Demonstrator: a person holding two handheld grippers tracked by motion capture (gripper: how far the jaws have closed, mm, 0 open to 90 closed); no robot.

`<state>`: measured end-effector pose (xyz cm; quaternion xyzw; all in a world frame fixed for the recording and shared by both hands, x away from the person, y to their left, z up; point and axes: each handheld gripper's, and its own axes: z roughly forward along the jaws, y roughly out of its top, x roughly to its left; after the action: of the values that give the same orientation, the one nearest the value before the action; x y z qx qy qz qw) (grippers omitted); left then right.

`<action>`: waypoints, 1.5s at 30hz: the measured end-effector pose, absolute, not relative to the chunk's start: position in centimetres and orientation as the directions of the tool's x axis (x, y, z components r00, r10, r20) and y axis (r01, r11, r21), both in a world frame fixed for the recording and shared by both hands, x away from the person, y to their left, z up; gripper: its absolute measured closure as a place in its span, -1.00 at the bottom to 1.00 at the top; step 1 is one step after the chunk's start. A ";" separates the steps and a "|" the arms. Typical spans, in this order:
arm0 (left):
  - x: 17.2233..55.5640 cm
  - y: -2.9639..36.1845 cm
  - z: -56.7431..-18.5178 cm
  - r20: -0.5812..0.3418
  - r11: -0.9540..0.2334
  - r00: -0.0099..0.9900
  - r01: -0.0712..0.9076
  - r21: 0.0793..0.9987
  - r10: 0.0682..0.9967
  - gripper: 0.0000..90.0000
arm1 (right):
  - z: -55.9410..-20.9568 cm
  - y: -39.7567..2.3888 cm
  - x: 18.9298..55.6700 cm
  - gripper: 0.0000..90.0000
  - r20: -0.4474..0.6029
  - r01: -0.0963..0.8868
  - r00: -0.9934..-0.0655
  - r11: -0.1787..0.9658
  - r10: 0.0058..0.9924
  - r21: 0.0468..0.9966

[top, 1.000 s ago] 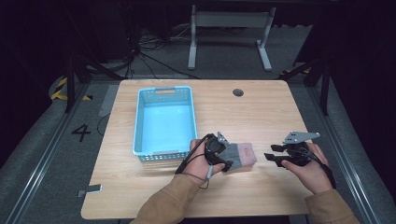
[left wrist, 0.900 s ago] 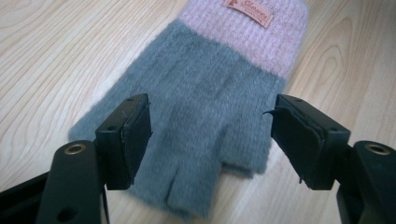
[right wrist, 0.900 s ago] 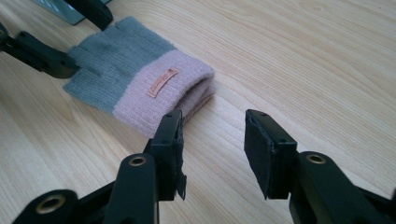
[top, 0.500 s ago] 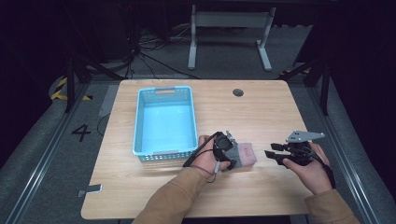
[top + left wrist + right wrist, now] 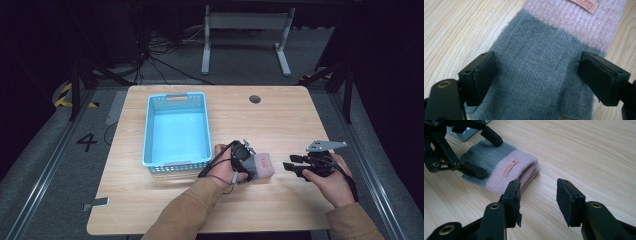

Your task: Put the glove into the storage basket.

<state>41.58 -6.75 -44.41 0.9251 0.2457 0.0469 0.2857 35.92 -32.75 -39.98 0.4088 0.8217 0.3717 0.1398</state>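
A folded knit piece, grey at one end and pink [image 5: 265, 164] at the other with a small label, lies on the wooden table near its front. My left gripper [image 5: 251, 166] is over the grey end. In the left gripper view its pads [image 5: 485, 75] stand on either side of the grey knit [image 5: 536, 52]; the jaws have just been opening and do not press on it. My right gripper [image 5: 287, 167] hovers open to the right of the piece, apart from it. In the right gripper view, my right gripper [image 5: 537, 195] has nothing between its jaws, and beyond it lie the pink end [image 5: 524, 160] and the left gripper [image 5: 484, 155].
A light blue plastic basket [image 5: 149, 131] stands on the left half of the table, close behind the left hand. A small dark round hole [image 5: 255, 99] sits near the table's far edge. Bare wood lies between the knit piece and my right gripper.
My left hand has shifted slightly right and lower onto the knit piece, and its jaws have spread wider. The right hand has kept still.
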 end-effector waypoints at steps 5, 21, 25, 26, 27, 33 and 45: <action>41.4 -7.2 -44.4 -0.036 -0.728 0.872 0.429 0.534 0.488 -0.67 | -39.9 -33.0 36.0 0.18 0.113 0.594 -0.611 0.359 0.784 0.720; 39.7 -8.1 -43.5 -0.023 -0.780 0.888 0.417 0.466 0.460 0.12 | -40.0 -33.5 36.0 0.18 0.148 0.625 -0.571 0.310 0.807 0.716; 39.5 -8.1 -43.5 -0.036 -0.775 0.890 0.416 0.476 0.455 0.40 | -40.0 -33.5 35.9 0.19 0.148 0.624 -0.570 0.309 0.808 0.718; 39.4 -8.0 -43.5 -0.043 -0.768 0.887 0.421 0.483 0.459 0.43 | -40.0 -33.5 35.9 0.19 0.149 0.624 -0.570 0.308 0.808 0.718; 39.3 -8.0 -43.5 -0.045 -0.762 0.883 0.429 0.486 0.468 0.46 | -39.9 -33.6 35.9 0.19 0.149 0.623 -0.568 0.305 0.809 0.720; 38.6 -8.1 -43.4 -0.004 -0.760 0.877 0.419 0.497 0.481 0.53 | -39.9 -34.2 36.1 0.27 0.141 0.621 -0.555 0.296 0.820 0.726; 38.2 -6.6 -40.5 -0.048 -0.728 0.878 0.425 0.538 0.477 0.54 | -39.8 -34.4 37.0 0.29 0.133 0.617 -0.544 0.287 0.828 0.733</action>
<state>38.24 -6.61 -40.52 0.9284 0.2429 0.0465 0.2774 36.97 -34.39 -39.77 0.4571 0.7903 0.3840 0.1378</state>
